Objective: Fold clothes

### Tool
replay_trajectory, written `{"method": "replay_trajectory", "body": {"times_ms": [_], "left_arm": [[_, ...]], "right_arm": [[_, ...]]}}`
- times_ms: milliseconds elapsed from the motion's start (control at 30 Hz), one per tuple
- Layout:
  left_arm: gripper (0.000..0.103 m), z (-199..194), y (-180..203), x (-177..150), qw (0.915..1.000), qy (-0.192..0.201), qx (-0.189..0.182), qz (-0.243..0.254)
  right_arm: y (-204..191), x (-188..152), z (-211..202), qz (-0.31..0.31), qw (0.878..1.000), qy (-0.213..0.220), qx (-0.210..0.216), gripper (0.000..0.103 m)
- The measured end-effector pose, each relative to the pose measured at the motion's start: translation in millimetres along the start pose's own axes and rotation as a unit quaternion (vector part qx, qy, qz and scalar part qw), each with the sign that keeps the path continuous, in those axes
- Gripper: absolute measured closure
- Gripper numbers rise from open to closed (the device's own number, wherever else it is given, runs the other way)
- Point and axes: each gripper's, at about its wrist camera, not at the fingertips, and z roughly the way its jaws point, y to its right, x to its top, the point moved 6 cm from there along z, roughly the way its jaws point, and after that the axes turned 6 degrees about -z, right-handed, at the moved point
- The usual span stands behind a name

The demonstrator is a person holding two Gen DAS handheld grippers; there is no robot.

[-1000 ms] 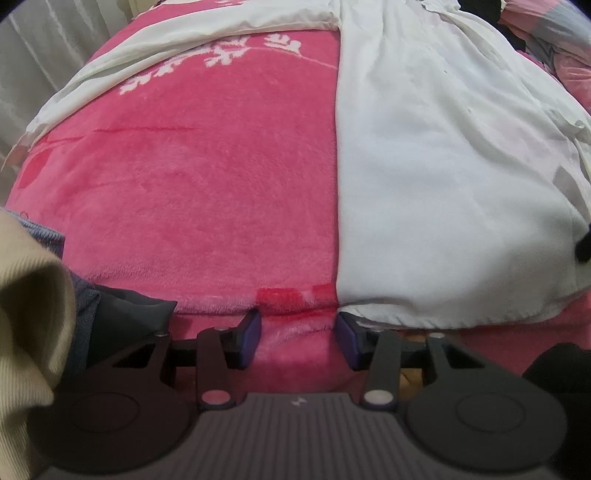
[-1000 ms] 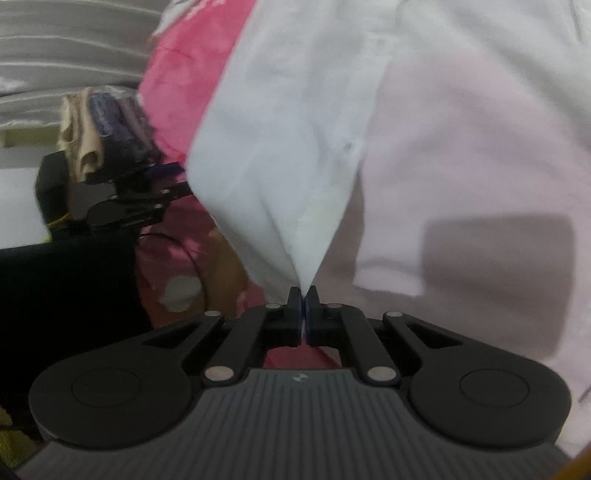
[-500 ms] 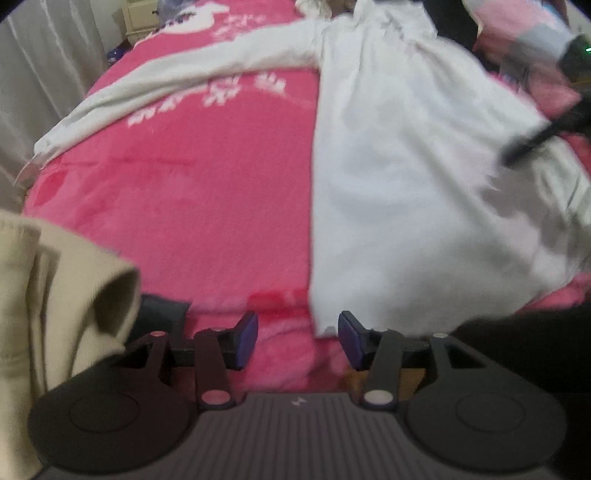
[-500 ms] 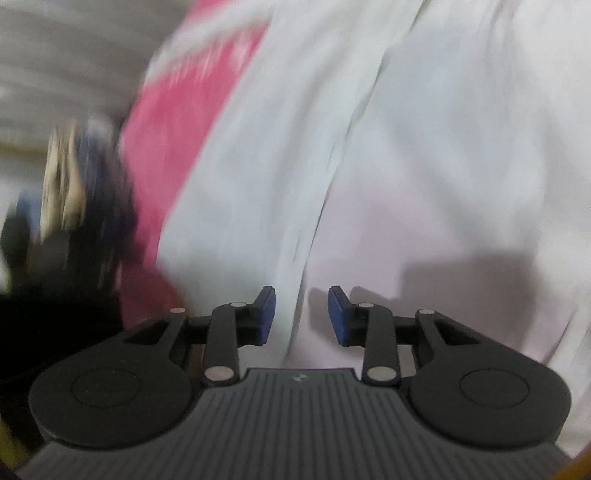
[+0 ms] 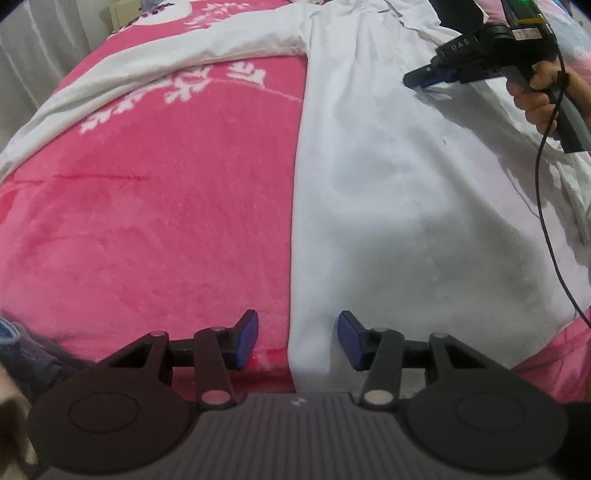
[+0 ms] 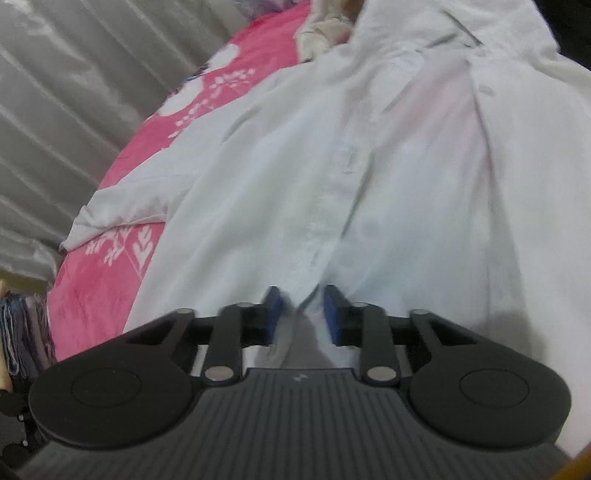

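A white button shirt (image 5: pixel 388 184) lies spread on a pink blanket (image 5: pixel 147 221), one sleeve (image 5: pixel 147 70) stretched out to the left. My left gripper (image 5: pixel 299 334) is open near the bed's front edge, and the shirt's left side edge runs between its blue pads. In the right wrist view, my right gripper (image 6: pixel 303 312) hovers low over the shirt (image 6: pixel 406 166) at the button placket. Its jaws are closing with a raised fold of the placket between them, and a gap still shows. From the left wrist view the right gripper (image 5: pixel 417 79) is at the upper right, held by a hand (image 5: pixel 535 96).
A black cable (image 5: pixel 546 221) hangs from the right gripper across the shirt's right side. Folded clothes (image 6: pixel 22 332) are stacked beyond the bed's left end. A grey curtain (image 6: pixel 74 92) runs along the bed's far side. More garments lie near the shirt's collar (image 6: pixel 325 33).
My right gripper let go of the shirt's corner, opened, swung up the shirt to the placket, and its jaws narrowed. The left gripper shifted right, so the shirt's edge is now between its jaws.
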Motion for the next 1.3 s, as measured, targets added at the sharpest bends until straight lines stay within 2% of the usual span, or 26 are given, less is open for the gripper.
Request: {"method": "replay_trajectory", "body": {"times_ms": [33,67,200,267,400,500,600,633,733,833,967,1133,1200,1233,1267,1300], "left_arm": [[0.054,0.5,-0.3,-0.5,1.0000,-0.002,-0.001,0.002],[0.054,0.7,-0.4,-1.1,1.0000,-0.003,-0.001,0.004],[0.054,-0.4,1.1,-2.8,0.9998,-0.009,-0.009,0.012],[0.054,0.9,1.6,-4.7,0.9997,-0.014,-0.011,0.016],[0.053,2.7,4.8,-6.2,0.9994,-0.017,-0.010,0.027],[0.053,2.8,5.1,-7.6,0.9993,-0.019,-0.011,0.030],[0.053,3.3,5.1,-7.6,0.9992,-0.022,-0.011,0.031],[0.053,4.1,5.5,-7.5,0.9992,-0.024,-0.010,0.031],[0.053,5.9,7.3,-7.9,0.9989,-0.030,-0.007,0.035],[0.053,6.1,8.5,-8.5,0.9987,-0.035,-0.005,0.038],[0.052,8.5,8.2,-8.2,0.9985,-0.041,-0.006,0.035],[0.048,14.2,8.7,-6.4,0.9982,-0.050,-0.012,0.030],[0.047,15.0,9.3,-6.4,0.9980,-0.053,-0.013,0.033],[0.047,15.3,9.4,-6.5,0.9979,-0.054,-0.013,0.034],[0.047,15.4,8.9,-6.5,0.9978,-0.055,-0.015,0.033],[0.047,15.4,8.3,-6.5,0.9978,-0.056,-0.016,0.031]], "right_arm": [[-4.8,-0.9,1.7,-0.013,1.000,-0.004,0.002,0.102],[-5.5,0.3,-1.9,-0.024,1.000,-0.005,-0.004,0.103],[2.9,9.0,-27.3,-0.042,0.999,0.002,-0.034,0.103],[8.8,10.0,-37.5,-0.061,0.996,0.002,-0.068,0.103],[24.6,-2.9,-25.4,-0.090,0.986,-0.056,-0.127,0.103],[23.2,2.3,-28.9,-0.110,0.983,-0.064,-0.131,0.100],[28.8,28.6,-50.5,-0.100,0.987,-0.018,-0.126,0.096],[33.5,39.1,-57.1,-0.087,0.988,0.001,-0.124,0.091],[59.1,77.5,-62.9,-0.017,0.992,0.068,-0.104,0.081],[85.1,110.7,-43.1,0.042,0.989,0.111,-0.083,0.080],[117.0,140.7,-8.6,0.096,0.983,0.133,-0.078,0.077],[124.2,152.6,17.7,0.079,0.987,0.118,-0.078,0.077],[122.6,153.4,24.5,0.063,0.989,0.107,-0.078,0.078],[121.8,153.9,27.0,0.057,0.990,0.102,-0.077,0.086],[120.6,156.1,28.5,0.047,0.991,0.101,-0.079,0.098],[118.6,157.0,27.1,0.033,0.991,0.103,-0.081,0.103]]}}
